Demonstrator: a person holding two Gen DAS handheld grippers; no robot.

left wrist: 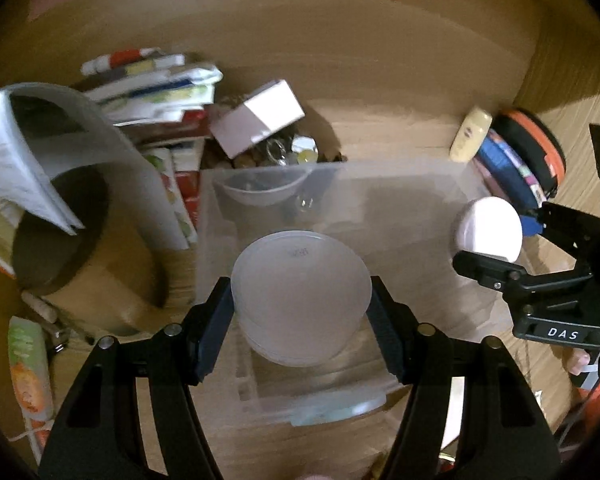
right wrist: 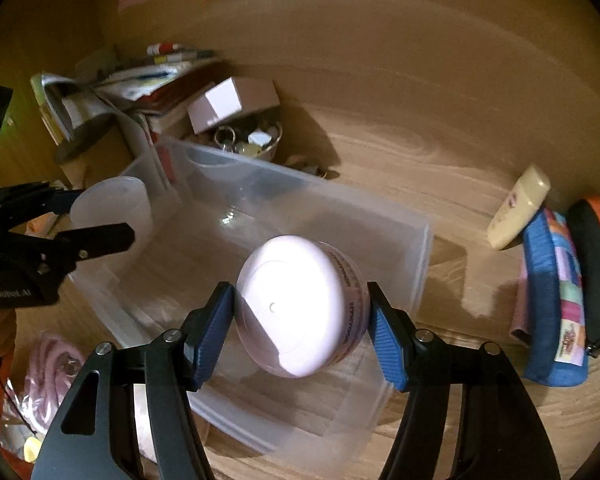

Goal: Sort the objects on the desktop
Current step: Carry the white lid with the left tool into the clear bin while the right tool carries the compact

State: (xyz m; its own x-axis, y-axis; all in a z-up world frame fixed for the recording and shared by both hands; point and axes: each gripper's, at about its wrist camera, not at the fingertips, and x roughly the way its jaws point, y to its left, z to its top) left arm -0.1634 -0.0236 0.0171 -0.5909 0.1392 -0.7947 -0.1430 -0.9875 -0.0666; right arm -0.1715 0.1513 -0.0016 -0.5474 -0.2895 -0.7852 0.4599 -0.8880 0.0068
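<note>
Our left gripper [left wrist: 302,308] is clamped on a frosted plastic cup [left wrist: 300,296]; our right gripper [right wrist: 300,320] is clamped on a white round jar [right wrist: 300,306]. Both hang over the clear storage bin [right wrist: 416,248] on the wooden desk [right wrist: 440,168]. Beyond: pink box [left wrist: 260,118], book stack [left wrist: 156,84].

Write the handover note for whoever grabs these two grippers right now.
Left gripper: shut on the translucent tub, held above the clear bin.
Right gripper: shut on the white jar, also over the bin.
Done: both picked up.
Left: neither released yet. The cream bottle, blue pouch and trinket bowl sit outside the bin.
</note>
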